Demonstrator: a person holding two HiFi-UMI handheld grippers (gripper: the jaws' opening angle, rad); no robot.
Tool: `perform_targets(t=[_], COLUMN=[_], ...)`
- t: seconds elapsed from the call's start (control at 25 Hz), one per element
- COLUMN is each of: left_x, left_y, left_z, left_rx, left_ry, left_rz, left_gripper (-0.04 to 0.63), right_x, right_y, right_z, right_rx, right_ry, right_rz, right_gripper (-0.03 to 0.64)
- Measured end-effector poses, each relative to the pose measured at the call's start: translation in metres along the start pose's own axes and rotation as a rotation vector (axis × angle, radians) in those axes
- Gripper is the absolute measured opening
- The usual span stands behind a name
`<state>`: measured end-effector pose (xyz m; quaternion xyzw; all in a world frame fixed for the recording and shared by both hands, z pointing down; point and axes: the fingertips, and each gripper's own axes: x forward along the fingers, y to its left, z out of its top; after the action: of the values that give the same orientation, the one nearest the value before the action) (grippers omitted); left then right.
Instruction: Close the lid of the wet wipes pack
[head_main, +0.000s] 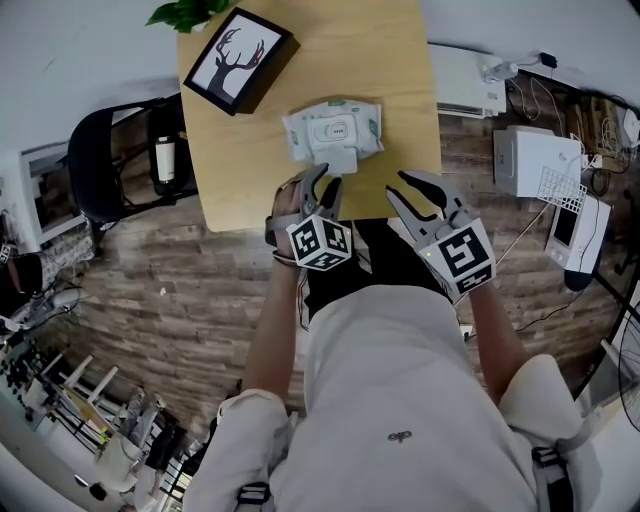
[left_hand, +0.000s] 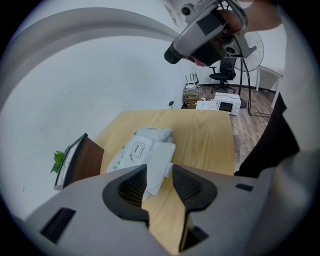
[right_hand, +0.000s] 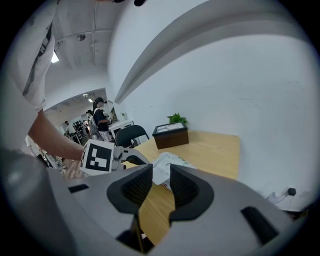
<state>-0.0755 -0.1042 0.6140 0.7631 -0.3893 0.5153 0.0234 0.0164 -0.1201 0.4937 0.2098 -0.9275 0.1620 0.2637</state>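
Observation:
The white wet wipes pack (head_main: 332, 128) lies on the wooden table (head_main: 390, 70) near its front edge, and its flip lid (head_main: 339, 158) stands open, folded toward me. My left gripper (head_main: 320, 180) hovers just in front of that lid, open, with nothing between its fingers. In the left gripper view, the pack (left_hand: 134, 149) and its open lid (left_hand: 161, 156) lie just beyond the left gripper (left_hand: 160, 172). My right gripper (head_main: 398, 185) hangs open at the table's front edge, to the right of the pack. The right gripper view shows the pack (right_hand: 172, 162) past the right gripper (right_hand: 161, 172).
A dark framed deer picture (head_main: 238, 58) stands at the table's far left, with a green plant (head_main: 185, 12) behind it. A black chair (head_main: 110, 160) is on the left of the table. White appliances and cables (head_main: 535, 160) sit on the floor to the right.

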Motion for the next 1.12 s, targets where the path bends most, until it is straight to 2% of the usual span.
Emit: perform_targets(t=[0.64,1.12], left_x=[-0.015,-0.014], left_y=[0.020,0.036], left_z=[0.016,0.027], left_rx=[0.011,0.028], left_ry=[-0.047,-0.076], left_rz=[0.041,0.051], left_gripper=[0.136,0.083], right_x=[-0.010,-0.011], right_y=[0.007,-0.005], right_z=[0.019,0.024], right_rx=[-0.008,-0.010], right_ry=[-0.026,-0.025], right_rz=[-0.001,-0.041], right_gripper=[0.106,0.104])
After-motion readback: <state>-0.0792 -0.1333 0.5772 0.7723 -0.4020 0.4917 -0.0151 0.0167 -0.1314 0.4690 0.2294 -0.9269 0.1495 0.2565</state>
